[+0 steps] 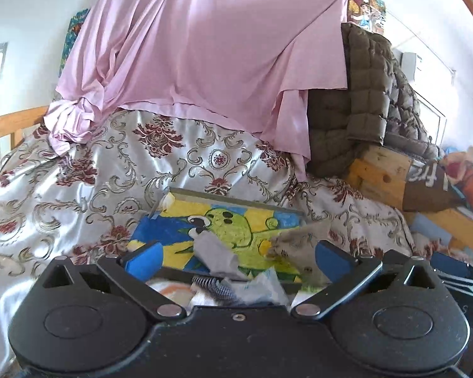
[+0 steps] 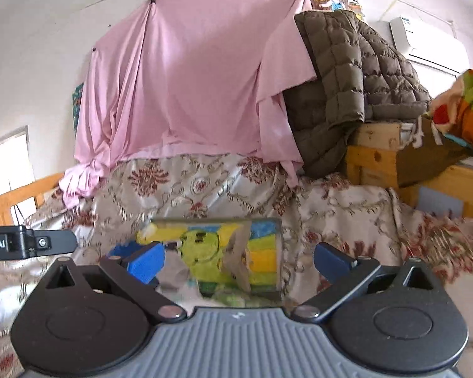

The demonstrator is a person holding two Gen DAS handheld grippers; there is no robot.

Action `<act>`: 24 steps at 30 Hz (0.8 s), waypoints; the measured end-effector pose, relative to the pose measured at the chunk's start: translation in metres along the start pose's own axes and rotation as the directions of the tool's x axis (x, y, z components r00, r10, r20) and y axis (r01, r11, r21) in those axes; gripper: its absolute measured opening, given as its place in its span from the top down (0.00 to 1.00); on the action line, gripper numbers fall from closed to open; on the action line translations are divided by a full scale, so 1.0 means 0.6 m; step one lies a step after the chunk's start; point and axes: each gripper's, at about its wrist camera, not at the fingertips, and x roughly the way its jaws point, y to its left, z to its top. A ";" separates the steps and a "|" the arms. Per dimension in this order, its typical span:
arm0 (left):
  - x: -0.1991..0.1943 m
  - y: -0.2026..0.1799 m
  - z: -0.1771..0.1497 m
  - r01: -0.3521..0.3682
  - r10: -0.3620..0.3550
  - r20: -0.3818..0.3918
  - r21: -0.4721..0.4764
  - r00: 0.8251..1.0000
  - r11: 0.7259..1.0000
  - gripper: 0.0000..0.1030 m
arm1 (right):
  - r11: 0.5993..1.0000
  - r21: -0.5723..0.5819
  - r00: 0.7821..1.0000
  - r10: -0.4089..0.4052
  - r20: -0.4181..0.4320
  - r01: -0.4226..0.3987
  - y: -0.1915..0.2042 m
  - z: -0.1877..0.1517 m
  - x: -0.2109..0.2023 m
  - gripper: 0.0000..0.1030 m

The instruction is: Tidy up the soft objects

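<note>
A box painted with a green cartoon figure on blue and yellow [image 1: 224, 220] lies on the floral satin bedspread [image 1: 78, 182]. Small cloth pieces, one grey [image 1: 214, 252], one beige [image 1: 296, 242] and a striped one [image 1: 217, 286], lie in and at the box's near side. My left gripper [image 1: 236, 258] is open just above them, holding nothing. In the right wrist view the same box [image 2: 230, 252] lies ahead with a beige cloth [image 2: 236, 255] standing in it. My right gripper [image 2: 239, 261] is open and empty over the box.
A pink sheet [image 1: 205, 47] hangs over the back of the bed. A brown quilted jacket [image 1: 356, 100] lies on wooden crates [image 1: 381, 173] at the right. A colourful cloth [image 2: 466, 104] is at the far right. The left gripper's body [image 2: 25, 242] shows at the left edge.
</note>
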 end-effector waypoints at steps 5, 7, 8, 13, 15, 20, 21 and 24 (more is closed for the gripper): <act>-0.041 0.009 -0.046 0.007 -0.006 -0.023 0.037 1.000 0.999 0.01 | 0.999 -0.030 0.999 -0.033 -0.042 0.032 0.011 -0.031 -0.034 0.00; -0.053 0.015 -0.062 0.008 -0.007 -0.035 0.042 0.999 0.999 0.01 | 0.998 -0.043 0.998 -0.045 -0.053 0.043 0.017 -0.040 -0.045 0.00; -0.058 0.018 -0.069 0.010 -0.008 -0.046 0.039 0.999 0.999 0.01 | 0.998 -0.048 0.997 -0.049 -0.058 0.046 0.020 -0.044 -0.050 0.00; -0.066 0.041 -0.097 0.005 -0.004 -0.117 0.007 0.993 1.000 0.01 | 0.996 -0.066 0.993 -0.070 -0.099 0.063 0.032 -0.065 -0.071 0.00; -0.063 0.053 -0.104 0.001 -0.003 -0.147 -0.019 0.989 1.000 0.01 | 0.996 -0.064 0.990 -0.075 -0.121 0.068 0.036 -0.073 -0.077 0.00; -0.064 0.076 -0.120 -0.023 0.013 -0.176 -0.050 0.984 0.999 0.01 | 0.996 -0.056 0.981 -0.081 -0.176 0.072 0.044 -0.094 -0.093 0.00; -0.065 0.080 -0.123 -0.024 0.015 -0.179 -0.047 0.984 0.999 0.01 | 0.996 -0.058 0.980 -0.078 -0.183 0.068 0.045 -0.097 -0.093 0.00; -0.068 0.089 -0.133 -0.027 0.019 -0.187 -0.040 0.982 0.999 0.01 | 0.996 -0.067 0.976 -0.072 -0.207 0.059 0.049 -0.103 -0.088 0.00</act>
